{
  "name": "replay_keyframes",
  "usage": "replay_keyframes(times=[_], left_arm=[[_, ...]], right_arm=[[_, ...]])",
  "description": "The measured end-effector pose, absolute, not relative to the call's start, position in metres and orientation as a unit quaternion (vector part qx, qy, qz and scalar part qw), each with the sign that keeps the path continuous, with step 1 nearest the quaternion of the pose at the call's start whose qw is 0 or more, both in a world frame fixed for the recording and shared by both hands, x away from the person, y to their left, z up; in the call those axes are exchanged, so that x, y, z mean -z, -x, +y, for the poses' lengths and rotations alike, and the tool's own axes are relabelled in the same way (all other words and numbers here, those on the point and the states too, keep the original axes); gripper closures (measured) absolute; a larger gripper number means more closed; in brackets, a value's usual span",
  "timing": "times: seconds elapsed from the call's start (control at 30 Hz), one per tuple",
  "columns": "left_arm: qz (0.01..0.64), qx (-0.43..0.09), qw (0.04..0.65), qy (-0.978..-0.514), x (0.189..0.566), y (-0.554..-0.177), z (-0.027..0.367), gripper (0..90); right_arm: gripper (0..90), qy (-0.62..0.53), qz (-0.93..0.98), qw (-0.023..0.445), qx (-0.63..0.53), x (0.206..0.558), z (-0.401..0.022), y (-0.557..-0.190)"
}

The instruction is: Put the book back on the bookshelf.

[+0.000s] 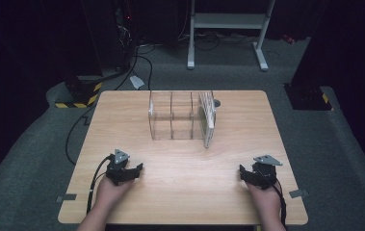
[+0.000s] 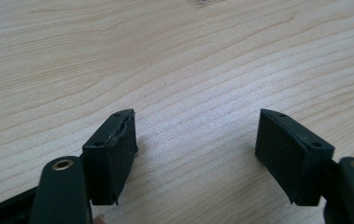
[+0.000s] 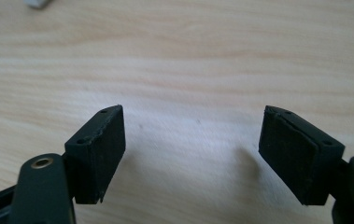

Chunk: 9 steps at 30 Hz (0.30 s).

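A clear plastic rack [image 1: 173, 115] with several slots stands at the middle back of the wooden table [image 1: 122, 125]. White plates [image 1: 209, 115] stand on edge in its right end. My left gripper [image 1: 133, 169] rests near the front left of the table, held by a hand. Its jaws stand wide apart over bare wood in the left gripper view [image 2: 195, 140]. My right gripper [image 1: 245, 174] rests near the front right, also in a hand. It is open with nothing between its pads in the right gripper view [image 3: 192, 140].
A small grey round object [image 1: 216, 102] lies behind the rack's right end. Beyond the table are a white metal stand [image 1: 228, 29], black cables on the carpet and a yellow-black striped block [image 1: 81, 96]. Tape pieces [image 1: 298, 193] mark the floor.
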State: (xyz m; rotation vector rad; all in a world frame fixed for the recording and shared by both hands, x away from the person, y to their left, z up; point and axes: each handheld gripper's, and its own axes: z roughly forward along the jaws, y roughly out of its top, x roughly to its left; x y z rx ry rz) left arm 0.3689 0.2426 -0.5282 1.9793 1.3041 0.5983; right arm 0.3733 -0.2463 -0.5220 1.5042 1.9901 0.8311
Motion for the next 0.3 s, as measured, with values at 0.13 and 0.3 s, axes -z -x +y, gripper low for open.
replay_keyframes(times=[0.13,0.3], left_arm=[[0.501,-0.23,0.341,-0.762,0.5281,-0.3687,0.2428,29.1],[0.5,-0.23,0.341,-0.762,0.5282,-0.3687,0.2427,29.1]], right_arm=[[22.5,-0.557,0.732,0.243,-0.306,0.5237,-0.2487,-0.3731],[22.0,-0.559,0.731,0.245,-0.305,0.5237,-0.2481,-0.3729]])
